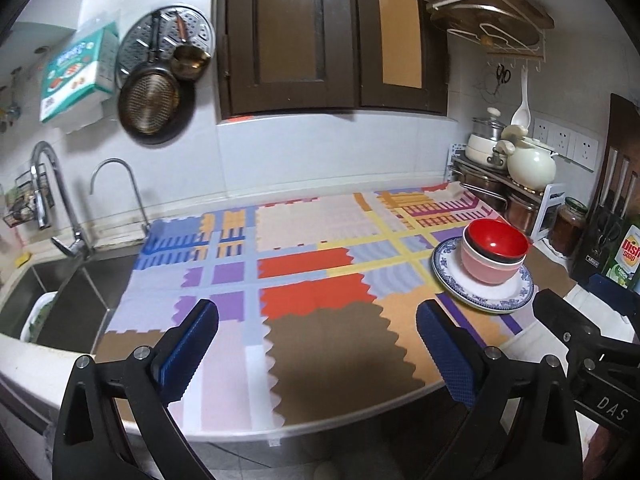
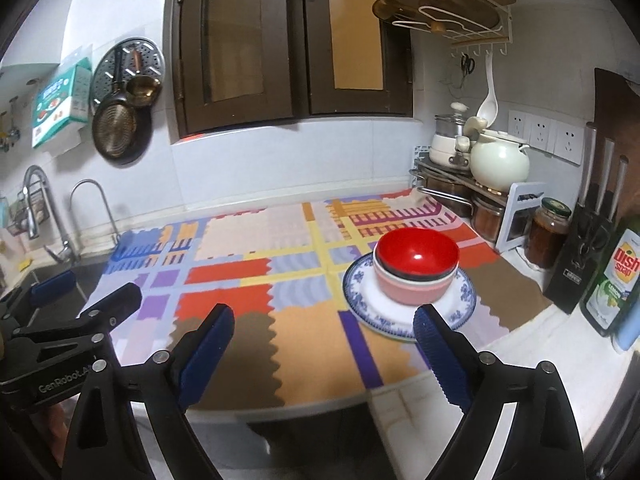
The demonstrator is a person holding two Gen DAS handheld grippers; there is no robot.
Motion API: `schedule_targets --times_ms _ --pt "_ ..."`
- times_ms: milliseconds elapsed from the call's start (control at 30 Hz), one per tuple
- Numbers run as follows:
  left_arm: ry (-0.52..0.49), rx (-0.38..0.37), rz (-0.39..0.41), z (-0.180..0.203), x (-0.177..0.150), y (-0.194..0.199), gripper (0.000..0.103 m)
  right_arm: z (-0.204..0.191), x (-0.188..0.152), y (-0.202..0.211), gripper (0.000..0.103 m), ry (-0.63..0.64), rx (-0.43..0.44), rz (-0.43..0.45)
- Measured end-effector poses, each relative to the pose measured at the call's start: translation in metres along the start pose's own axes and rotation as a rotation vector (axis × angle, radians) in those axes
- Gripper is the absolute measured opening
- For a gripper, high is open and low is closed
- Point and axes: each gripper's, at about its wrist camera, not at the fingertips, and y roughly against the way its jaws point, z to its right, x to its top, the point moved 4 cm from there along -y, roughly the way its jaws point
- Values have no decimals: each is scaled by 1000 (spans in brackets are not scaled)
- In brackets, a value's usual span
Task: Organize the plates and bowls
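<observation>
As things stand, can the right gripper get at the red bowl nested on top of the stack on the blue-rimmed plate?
Probably yes. The right gripper is open and empty, and the red bowl sits just ahead, slightly to its right, atop a pink bowl on the blue-rimmed plate. Nothing stands between them.

The red bowl [image 2: 416, 258] hides the insides of the bowls nested under it, and that stack covers the middle of the blue-rimmed plate [image 2: 362, 280]. To the plate's right, the dish soap bottle [image 2: 614, 280] is cut by the picture's edge. Far left of the plate, the sink [image 1: 60, 280] is mostly out of sight.
</observation>
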Motion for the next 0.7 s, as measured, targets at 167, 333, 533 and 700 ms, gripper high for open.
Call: schedule_targets --times_ms 167,333,533,700 --pt "8 22 9 -5 -8 17 101 -5 -8 20 92 18 14 18" --pt "-4 62 24 -13 -13 30 101 -11 -12 33 92 26 26 33" --pt "0 77 29 -23 -18 41 103 -20 -15 37 92 24 56 27" --pt "17 97 28 -31 -23 48 103 -29 -19 40 92 33 84 24"
